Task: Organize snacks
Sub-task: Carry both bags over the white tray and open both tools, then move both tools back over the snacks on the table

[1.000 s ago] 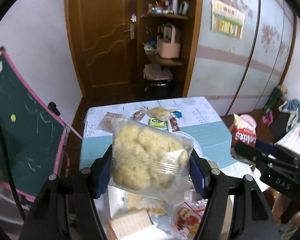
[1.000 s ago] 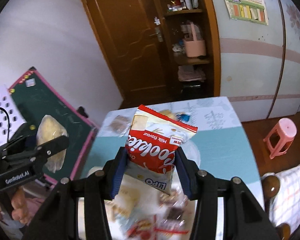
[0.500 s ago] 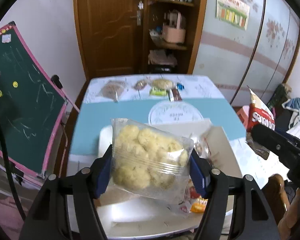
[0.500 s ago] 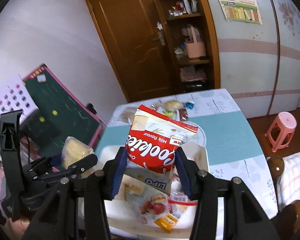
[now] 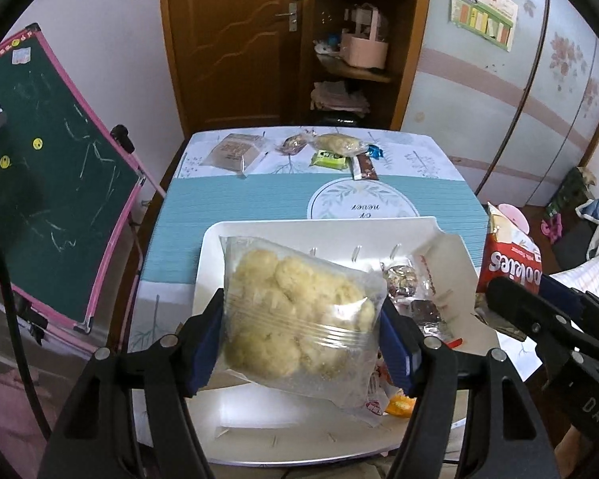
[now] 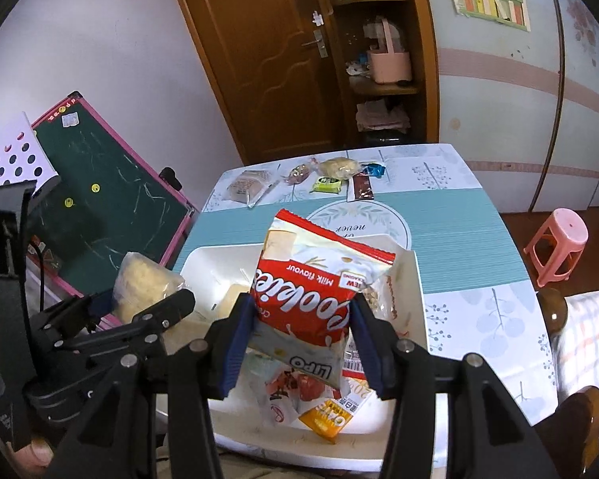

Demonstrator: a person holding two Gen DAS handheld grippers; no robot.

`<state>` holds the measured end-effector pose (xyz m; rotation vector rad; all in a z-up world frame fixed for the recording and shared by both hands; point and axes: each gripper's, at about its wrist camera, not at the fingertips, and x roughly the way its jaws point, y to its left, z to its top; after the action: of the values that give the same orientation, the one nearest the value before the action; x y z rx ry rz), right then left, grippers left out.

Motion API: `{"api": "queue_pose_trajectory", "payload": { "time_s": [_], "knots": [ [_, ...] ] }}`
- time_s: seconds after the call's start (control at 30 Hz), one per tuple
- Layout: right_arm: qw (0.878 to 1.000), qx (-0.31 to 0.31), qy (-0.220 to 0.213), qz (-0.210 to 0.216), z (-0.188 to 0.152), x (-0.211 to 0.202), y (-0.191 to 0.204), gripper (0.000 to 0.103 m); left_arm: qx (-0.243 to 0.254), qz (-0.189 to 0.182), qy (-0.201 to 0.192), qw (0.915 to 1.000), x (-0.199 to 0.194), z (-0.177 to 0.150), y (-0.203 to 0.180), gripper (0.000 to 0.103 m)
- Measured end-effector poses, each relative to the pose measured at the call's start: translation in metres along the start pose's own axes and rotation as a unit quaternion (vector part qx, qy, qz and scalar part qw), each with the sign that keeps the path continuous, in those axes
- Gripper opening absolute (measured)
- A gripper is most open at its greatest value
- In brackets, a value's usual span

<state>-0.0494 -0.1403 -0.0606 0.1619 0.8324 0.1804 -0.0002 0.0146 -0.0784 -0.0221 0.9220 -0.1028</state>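
A white tray (image 5: 259,231) sat on the near part of the table (image 5: 235,199), with a torn or cut-out far right corner. Its left half lay mostly bare; its right side held a heap of small wrapped snacks (image 5: 415,295), among them a dark foil piece and an orange packet (image 6: 331,419) near the front edge. Most of that heap was hidden behind the held bags, so the pieces could not be counted or named.

Along the far edge of the table lay a separate row: a brown flat packet (image 5: 233,151), a clear bag of pale pieces (image 5: 339,143), a green packet (image 5: 329,159), a dark red stick packet (image 5: 365,169) and a blue wrapped sweet (image 5: 375,151).

The left gripper (image 5: 299,339) hung over the tray's near left part, its jaws clamped on both sides of a clear bag of pale yellow puffed biscuits (image 5: 299,319); the jaws had just eased a little wider, the bag still between them and pressed by the blue pads (image 5: 205,347). The right gripper (image 6: 299,343) held a red and white cookie bag (image 6: 319,291) upside down over the tray's right side, jaws gripping its lower half. The bag's bottom edge hid what lay under it.
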Motion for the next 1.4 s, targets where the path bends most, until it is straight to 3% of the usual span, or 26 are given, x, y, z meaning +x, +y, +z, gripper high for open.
{"api": "queue_pose_trajectory", "payload": {
  "time_s": [0.2, 0.47, 1.0, 1.27, 1.4],
  "knots": [
    [1.0, -0.002, 0.012, -0.003, 0.0, 0.006, 0.002, 0.053, -0.002, 0.001, -0.003, 1.0, 0.001, 0.001, 0.0, 0.095],
    [1.0, -0.003, 0.021, -0.009, -0.001, 0.011, 0.003, 0.065, -0.006, 0.007, 0.017, 0.9998, 0.013, 0.001, 0.003, 0.096],
    [0.999, 0.0, 0.051, -0.002, 0.003, 0.03, 0.001, 0.065, -0.009, 0.001, 0.035, 0.9993, 0.034, 0.005, 0.007, 0.096],
    [0.997, 0.017, 0.069, 0.026, 0.011, 0.048, -0.007, 0.065, -0.005, 0.009, 0.013, 0.9999, 0.042, 0.02, 0.015, 0.096],
    [0.997, 0.029, 0.07, 0.034, 0.021, 0.058, -0.013, 0.065, 0.008, -0.01, -0.002, 0.9999, 0.044, 0.037, 0.025, 0.095]
  ]
}}
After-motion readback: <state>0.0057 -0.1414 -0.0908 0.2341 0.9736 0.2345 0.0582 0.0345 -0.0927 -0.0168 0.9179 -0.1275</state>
